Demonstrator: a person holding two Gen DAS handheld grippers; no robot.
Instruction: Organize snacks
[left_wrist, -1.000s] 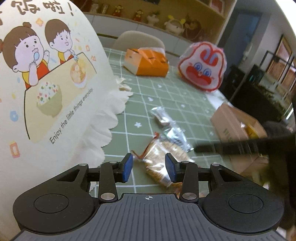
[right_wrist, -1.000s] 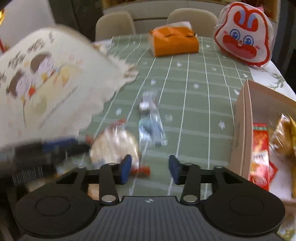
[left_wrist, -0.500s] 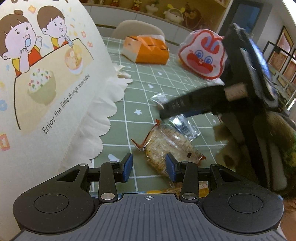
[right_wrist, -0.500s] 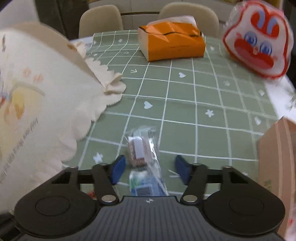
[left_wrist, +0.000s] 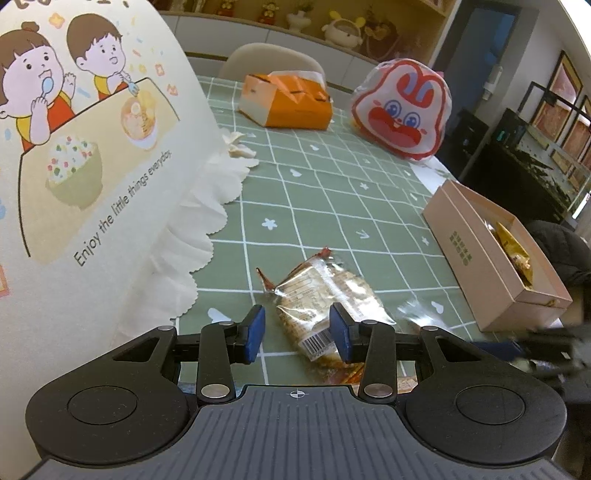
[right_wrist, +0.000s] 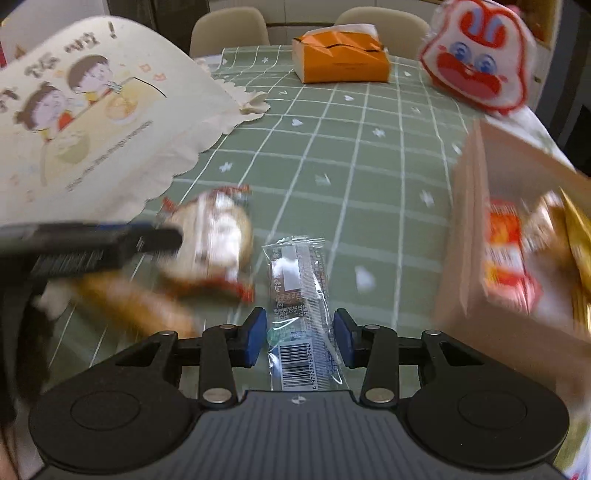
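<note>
Spanning the left of both views, one cream paper bag (left_wrist: 92, 155) printed with two cartoon children leans over the green checked tablecloth (left_wrist: 332, 206), its scalloped edge resting on the cloth. Just right of it, the left gripper (left_wrist: 297, 332) hovers with its two blue-padded fingers spread apart and nothing between them; one clear-wrapped cracker pack (left_wrist: 325, 306) lies flat on the cloth beneath and just beyond the gap, its barcode end nearest the camera. Farther back sit one orange tissue box (left_wrist: 286, 105) and, to its right, one red-and-white rabbit-face bag (left_wrist: 402, 110). At the right edge of the table stands one open pink cardboard box (left_wrist: 491, 273) with yellow-wrapped snacks inside.

From the right wrist view, the left tool appears as a dark blurred bar at the left, over the same round cracker pack. Centre frame, the right gripper (right_wrist: 299, 336) is likewise parted, its fingers on either side of one long clear snack bar packet (right_wrist: 299, 295) that lies lengthwise on the cloth, without touching it. To the right, the pink box shows one red-and-white packet (right_wrist: 508, 254) and at least one golden wrapper, both smeared by motion blur.
</note>
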